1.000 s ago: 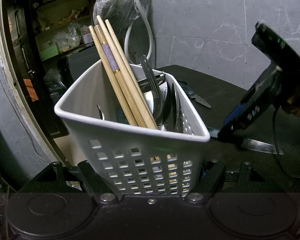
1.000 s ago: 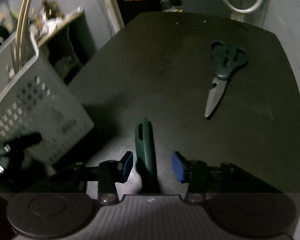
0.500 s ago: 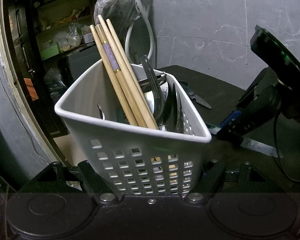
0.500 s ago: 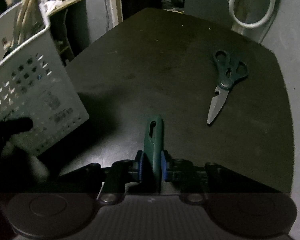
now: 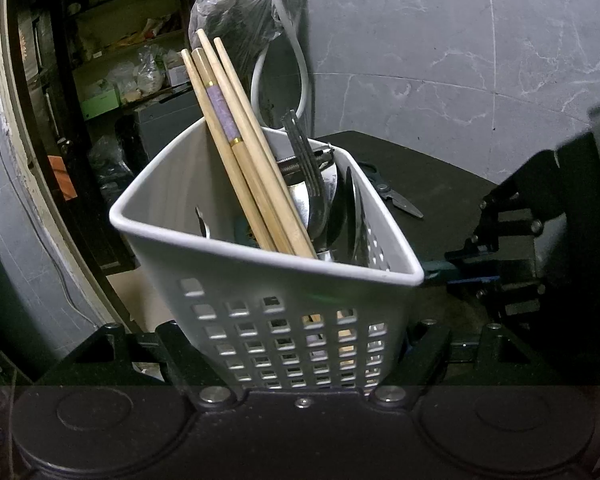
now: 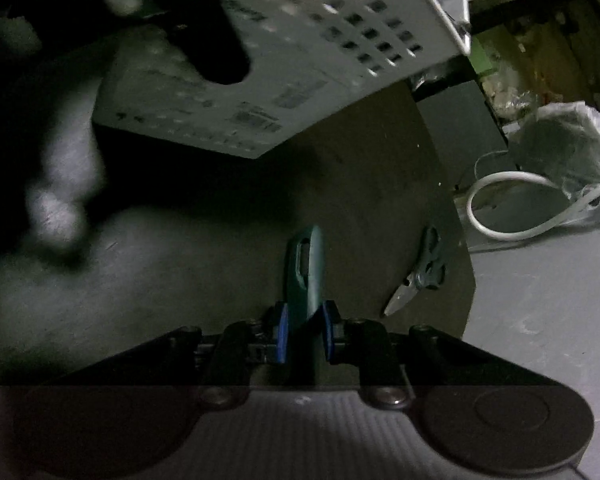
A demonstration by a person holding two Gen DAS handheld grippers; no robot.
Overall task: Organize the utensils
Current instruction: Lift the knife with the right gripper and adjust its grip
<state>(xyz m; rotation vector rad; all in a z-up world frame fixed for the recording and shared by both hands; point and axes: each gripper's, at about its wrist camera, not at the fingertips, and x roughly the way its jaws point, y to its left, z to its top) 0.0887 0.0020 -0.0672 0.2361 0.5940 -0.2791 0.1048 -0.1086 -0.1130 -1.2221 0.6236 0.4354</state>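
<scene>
My left gripper (image 5: 304, 344) is shut on the lower wall of a white perforated utensil basket (image 5: 284, 296) and holds it tilted. The basket holds wooden chopsticks (image 5: 240, 140), a dark fork (image 5: 306, 168) and metal spoons. My right gripper (image 6: 304, 330) is shut on the green handle of a knife (image 6: 306, 268), lifted off the black table (image 6: 360, 184); its blade is hidden. The basket (image 6: 300, 40) fills the top of the right wrist view. The right gripper (image 5: 480, 274) shows at the basket's right corner in the left wrist view.
Green-handled scissors (image 6: 420, 276) lie near the table's far edge, and they also show behind the basket in the left wrist view (image 5: 396, 196). A white hose (image 6: 508, 204) and a plastic bag (image 6: 572, 148) are beyond the table. Grey marble walls and dark shelves stand around.
My right gripper closed on the knife handle, lifted it off the table and swung it toward the basket. The left gripper kept holding the basket still.
</scene>
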